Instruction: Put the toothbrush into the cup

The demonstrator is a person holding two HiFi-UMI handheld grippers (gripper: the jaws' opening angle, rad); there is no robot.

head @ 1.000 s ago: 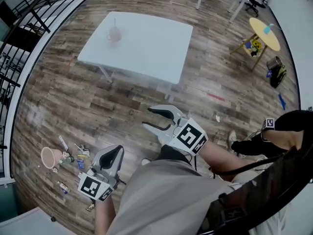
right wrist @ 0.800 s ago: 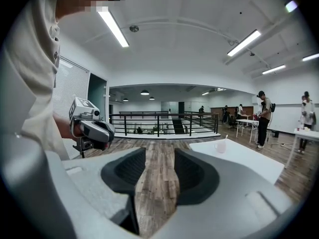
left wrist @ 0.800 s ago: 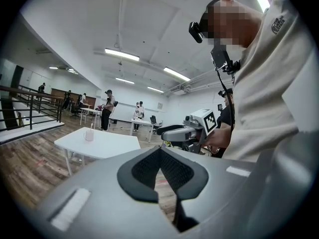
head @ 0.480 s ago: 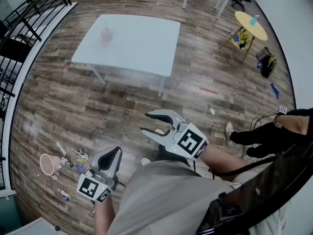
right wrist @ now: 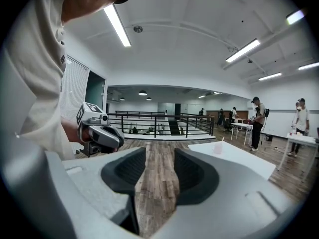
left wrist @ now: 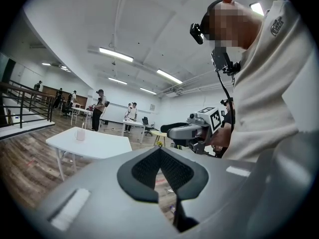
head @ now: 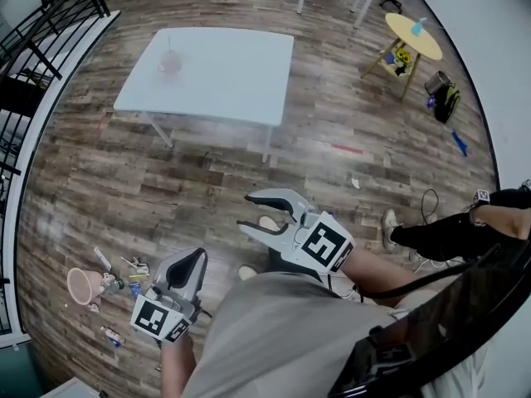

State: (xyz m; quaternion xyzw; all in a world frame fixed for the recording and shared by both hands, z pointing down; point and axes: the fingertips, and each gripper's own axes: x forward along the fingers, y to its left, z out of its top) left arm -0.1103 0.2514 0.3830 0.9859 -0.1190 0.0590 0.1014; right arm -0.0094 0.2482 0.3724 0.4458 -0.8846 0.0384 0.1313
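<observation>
On table (head: pixel 232 73): pale pink cup (head: pixel 170 63), stick (head: pixel 169 45) inside; left gripper (head: pixel 196 255) fingers (left wrist: pixel 144 171) together, right gripper (head: pixel 246 206) fingers (right wrist: pixel 124 176) apart, empty.

The floor (head: pixel 207 181) is wood-look plank in mixed brown and grey tones, bounded on one side by a black metal railing (right wrist: pixel 162 124). Furniture: one white rectangular table (head: pixel 224 73) on white legs in open floor, one round yellow side table (head: pixel 412 36) on wooden legs near the white wall (head: pixel 498 23), and further white desks (right wrist: pixel 305 139) at the far end. Lighting is by linear ceiling fixtures (right wrist: pixel 118 26) on a white ceiling (right wrist: pixel 189 49).
</observation>
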